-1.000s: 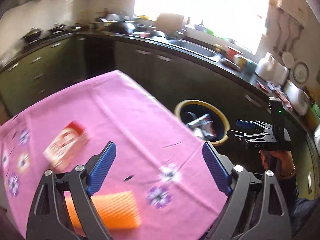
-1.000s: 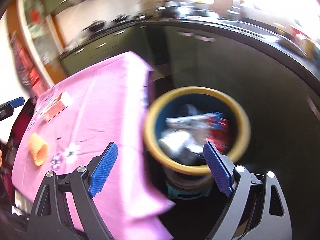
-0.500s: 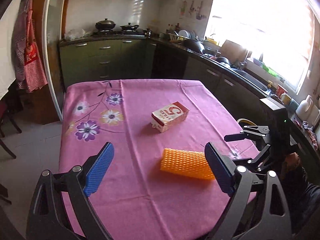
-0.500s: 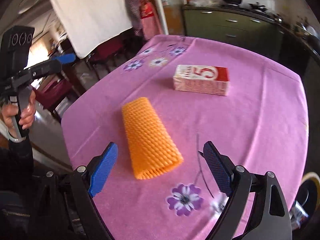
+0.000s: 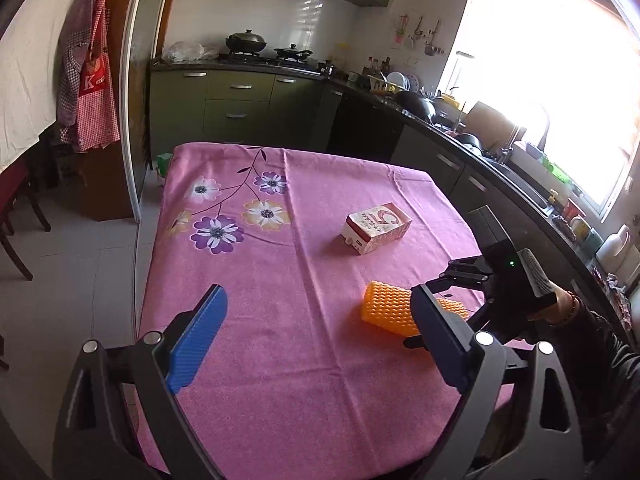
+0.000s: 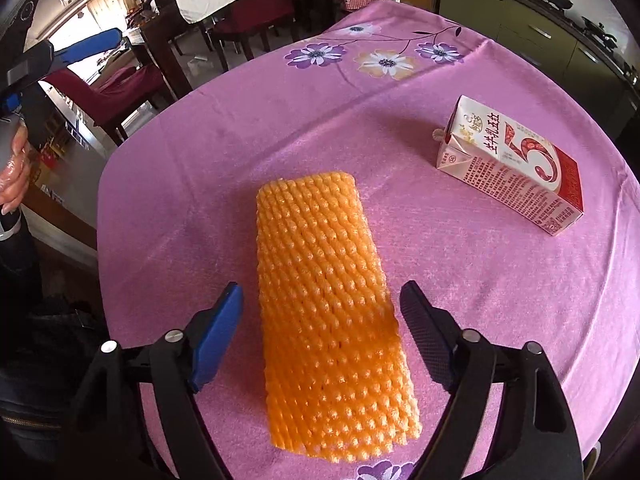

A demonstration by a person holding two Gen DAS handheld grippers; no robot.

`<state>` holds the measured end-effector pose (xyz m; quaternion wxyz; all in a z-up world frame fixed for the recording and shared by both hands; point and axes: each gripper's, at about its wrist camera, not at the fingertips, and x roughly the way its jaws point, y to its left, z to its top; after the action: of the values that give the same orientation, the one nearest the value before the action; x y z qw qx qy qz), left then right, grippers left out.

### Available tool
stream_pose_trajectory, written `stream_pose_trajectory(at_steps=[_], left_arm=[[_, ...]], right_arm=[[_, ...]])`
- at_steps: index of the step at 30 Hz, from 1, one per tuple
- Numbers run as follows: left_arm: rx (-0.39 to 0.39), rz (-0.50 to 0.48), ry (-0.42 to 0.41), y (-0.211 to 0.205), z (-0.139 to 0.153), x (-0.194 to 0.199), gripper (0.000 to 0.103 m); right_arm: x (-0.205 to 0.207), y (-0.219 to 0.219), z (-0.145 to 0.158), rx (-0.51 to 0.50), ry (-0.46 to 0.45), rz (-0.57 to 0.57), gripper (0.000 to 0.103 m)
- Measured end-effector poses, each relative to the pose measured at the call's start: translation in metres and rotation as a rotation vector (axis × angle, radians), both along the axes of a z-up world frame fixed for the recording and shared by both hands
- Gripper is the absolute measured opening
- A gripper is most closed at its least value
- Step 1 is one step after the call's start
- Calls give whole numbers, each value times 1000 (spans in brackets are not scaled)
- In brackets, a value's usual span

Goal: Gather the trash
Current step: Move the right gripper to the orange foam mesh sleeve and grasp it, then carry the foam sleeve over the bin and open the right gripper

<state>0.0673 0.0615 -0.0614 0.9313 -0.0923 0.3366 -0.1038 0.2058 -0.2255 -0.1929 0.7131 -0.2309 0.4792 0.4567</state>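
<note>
Jaws spread wide, the right gripper (image 6: 320, 316) is now straddling the orange foam net (image 6: 332, 312), having swung over from the bin, while the left gripper (image 5: 316, 340) is hanging released beside it.

An orange foam fruit net sleeve (image 6: 332, 312) lies flat on the pink cloth, a long woven-mesh tube pressed nearly closed, its narrower end pointing toward the table's middle and its wider open end close to the table edge. Well apart from it, nearer the centre, a milk carton (image 6: 516, 168) lies on its side; it is red and white with a large 5 and Chinese print, its folded gable end facing the flower pattern, corners intact
</note>
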Motion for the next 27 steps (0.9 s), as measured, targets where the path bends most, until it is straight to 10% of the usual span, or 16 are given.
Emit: stream_pose_trajectory(at_steps=[20, 27], left_arm=[[-2, -30, 36, -6, -14, 7, 88], [4, -49, 42, -12, -16, 8, 88]], right_arm=[[-6, -8, 13, 76, -12, -60, 16], [-12, -18, 22, 116, -27, -95, 15]])
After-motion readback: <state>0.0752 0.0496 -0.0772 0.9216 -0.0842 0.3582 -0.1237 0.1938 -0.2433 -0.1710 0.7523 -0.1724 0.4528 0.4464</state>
